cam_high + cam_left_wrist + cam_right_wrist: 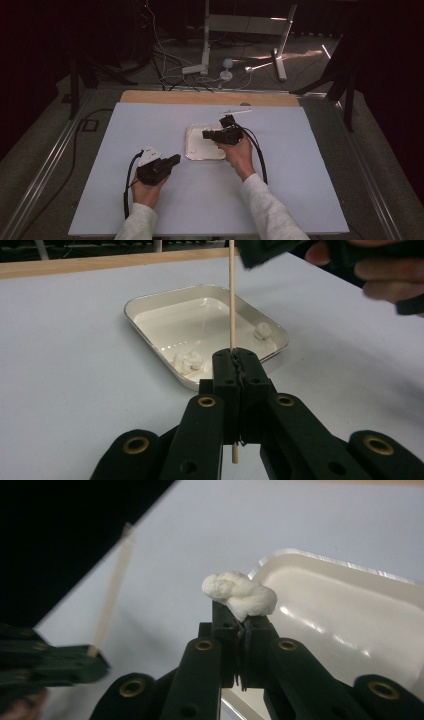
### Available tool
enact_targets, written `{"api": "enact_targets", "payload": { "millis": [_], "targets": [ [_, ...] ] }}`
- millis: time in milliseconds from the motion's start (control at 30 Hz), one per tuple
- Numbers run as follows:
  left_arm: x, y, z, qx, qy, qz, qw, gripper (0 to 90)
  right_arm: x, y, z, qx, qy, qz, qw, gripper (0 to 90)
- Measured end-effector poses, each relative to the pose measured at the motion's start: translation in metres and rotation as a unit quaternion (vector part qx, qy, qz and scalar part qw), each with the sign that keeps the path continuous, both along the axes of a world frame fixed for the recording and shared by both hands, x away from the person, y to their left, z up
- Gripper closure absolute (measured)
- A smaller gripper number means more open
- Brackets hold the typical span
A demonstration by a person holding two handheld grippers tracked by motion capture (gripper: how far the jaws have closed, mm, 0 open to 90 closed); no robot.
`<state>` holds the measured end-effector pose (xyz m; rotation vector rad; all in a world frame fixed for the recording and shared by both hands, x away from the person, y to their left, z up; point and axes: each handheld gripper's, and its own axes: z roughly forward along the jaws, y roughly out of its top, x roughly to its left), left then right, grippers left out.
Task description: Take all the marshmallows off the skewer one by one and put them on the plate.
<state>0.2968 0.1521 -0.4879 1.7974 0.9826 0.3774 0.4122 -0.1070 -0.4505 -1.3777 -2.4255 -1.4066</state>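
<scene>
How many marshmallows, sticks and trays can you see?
Marshmallows: 3, with two in the tray and one in the right gripper's jaws
Sticks: 1, held upright by the left gripper
Trays: 1
Total: 5

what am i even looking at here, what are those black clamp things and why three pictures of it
A person sits at a table covered in pale sheet and holds a hand-operated gripper in each hand; no robot arm is involved. The high view looks down from above the person. The other two pictures come from small cameras riding on each gripper, looking along its black jaws.

The left gripper is shut on a thin wooden stick, held upright. The right gripper is shut on a soft white lump, perhaps a marshmallow. On the table lies a shallow white tray with two more white lumps in it. It looks as if the lumps are meant to go onto the stick.
</scene>
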Motion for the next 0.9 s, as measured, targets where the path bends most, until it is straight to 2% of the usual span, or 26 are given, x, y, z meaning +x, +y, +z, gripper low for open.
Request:
{"api": "enact_targets", "payload": {
  "millis": [67, 167, 233, 367, 500, 633, 767, 900],
  "targets": [
    [0.000, 0.000, 0.000, -0.001, 0.000, 0.001, 1.0000, 90.0, 0.003, 0.002, -0.006, -0.018, 0.011, 0.002, 0.9998, 81.2],
    [0.000, 0.001, 0.000, 0.000, 0.000, 0.002, 1.0000, 89.9, 0.005, 0.005, -0.015, -0.043, 0.034, 0.011, 0.9985, 57.3],
    [0.001, 0.001, 0.000, -0.001, 0.000, 0.005, 1.0000, 89.9, 0.005, 0.006, -0.018, -0.053, 0.046, 0.010, 0.9975, 46.3],
    [0.001, 0.001, 0.000, -0.003, 0.002, 0.007, 1.0000, 89.9, 0.007, 0.000, -0.018, -0.029, 0.052, 0.006, 0.9982, 33.8],
    [0.004, -0.001, -0.003, -0.001, 0.008, 0.009, 0.9999, 89.8, 0.008, -0.002, -0.018, -0.009, 0.063, 0.022, 0.9978, 25.1],
    [0.007, -0.007, -0.008, 0.007, 0.021, 0.000, 0.9997, 89.6, 0.008, -0.005, -0.018, 0.026, 0.079, 0.024, 0.9962, 21.6],
    [0.009, -0.018, -0.013, 0.017, 0.032, -0.022, 0.9991, 89.6, 0.008, -0.005, -0.018, 0.043, 0.089, 0.024, 0.9949, 19.6],
    [0.011, -0.031, -0.018, 0.033, 0.039, -0.050, 0.9974, 89.6, 0.008, -0.005, -0.020, 0.056, 0.097, 0.021, 0.9935, 19.5]
  ]
}}
